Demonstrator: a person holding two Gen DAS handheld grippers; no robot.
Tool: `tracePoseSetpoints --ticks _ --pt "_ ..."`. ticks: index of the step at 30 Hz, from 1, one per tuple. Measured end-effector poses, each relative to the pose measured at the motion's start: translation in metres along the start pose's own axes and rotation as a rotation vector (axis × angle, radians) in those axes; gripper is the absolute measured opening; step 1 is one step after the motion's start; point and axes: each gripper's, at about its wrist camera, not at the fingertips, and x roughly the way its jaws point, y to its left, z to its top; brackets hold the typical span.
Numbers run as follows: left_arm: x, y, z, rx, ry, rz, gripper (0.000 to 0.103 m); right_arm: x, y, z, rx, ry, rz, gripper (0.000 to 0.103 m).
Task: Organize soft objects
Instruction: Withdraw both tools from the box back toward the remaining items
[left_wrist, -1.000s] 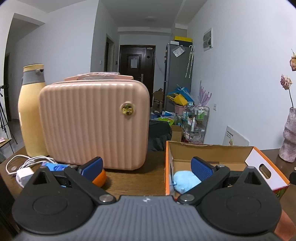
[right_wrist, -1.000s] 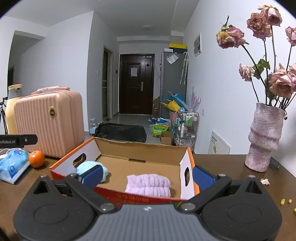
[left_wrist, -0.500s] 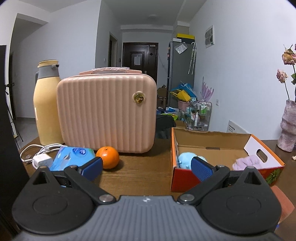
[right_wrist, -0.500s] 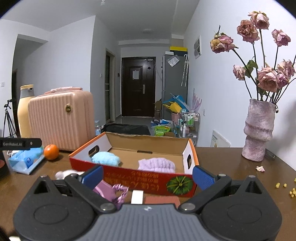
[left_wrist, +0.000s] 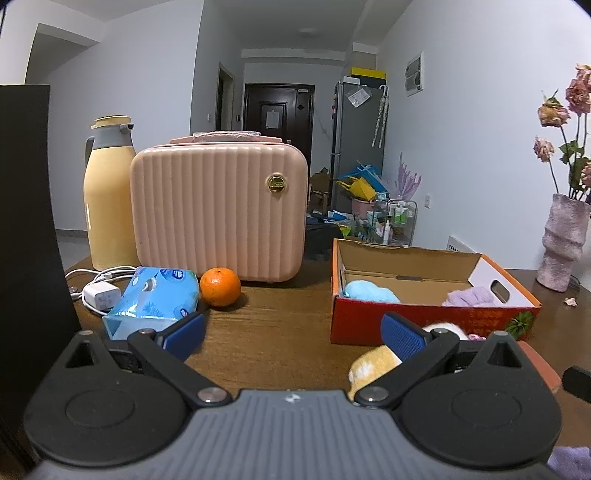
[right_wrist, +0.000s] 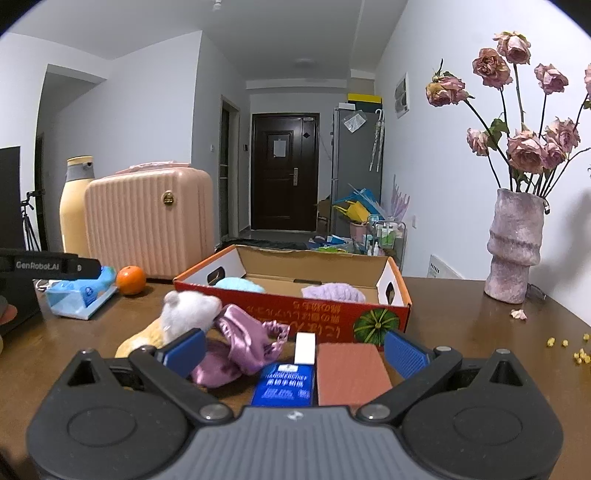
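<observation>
Left wrist view: left gripper (left_wrist: 291, 334), blue pads spread wide, nothing between them, held low over a brown wooden table (left_wrist: 280, 317).
- Cardboard box (left_wrist: 424, 317), red-orange outside, open top, stands right of centre; inside lie a light blue soft item (left_wrist: 371, 291) at the left end and a lilac towel (left_wrist: 469, 297) at the right end.
- Yellow-and-white plush toy (left_wrist: 375, 367) lies on the table in front of the box, partly hidden behind the right finger.
- Pink ribbed case (left_wrist: 219, 210) stands upright at the back, a yellow thermos jug (left_wrist: 107, 199) just beside it on the left.
- Orange (left_wrist: 220, 281), blue tissue pack (left_wrist: 155, 299) and white charger with cable (left_wrist: 101, 293) lie in front of the case.
- Pinkish vase (left_wrist: 563, 240) with dried roses stands far right.

Right wrist view: right gripper (right_wrist: 293, 349), pads likewise wide apart, empty.
- Between and just beyond the fingers: a crumpled purple satin cloth (right_wrist: 243, 345), a blue booklet (right_wrist: 284, 384), a brick-red flat block (right_wrist: 351, 373), a small white block (right_wrist: 305, 347).
- The plush toy (right_wrist: 181, 317) touches the satin cloth on its left; both rest outside the box (right_wrist: 295, 310), near its front wall.
- Yellow crumbs (right_wrist: 569, 349) are scattered at the right table edge.
</observation>
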Motion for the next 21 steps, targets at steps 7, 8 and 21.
tracePoseSetpoints --ticks 7,8,21 --pt "-0.025 -0.005 -0.012 0.007 -0.006 -0.015 0.103 -0.020 0.004 -0.012 0.019 -0.002 0.004 0.103" --pt "-0.029 -0.005 -0.015 0.006 -0.006 -0.019 0.103 -0.023 0.004 -0.014 0.019 -0.001 0.004 0.103" --pt "-0.064 -0.018 -0.047 0.028 0.035 -0.067 0.103 -0.047 0.006 -0.043 0.019 0.028 -0.013 0.103"
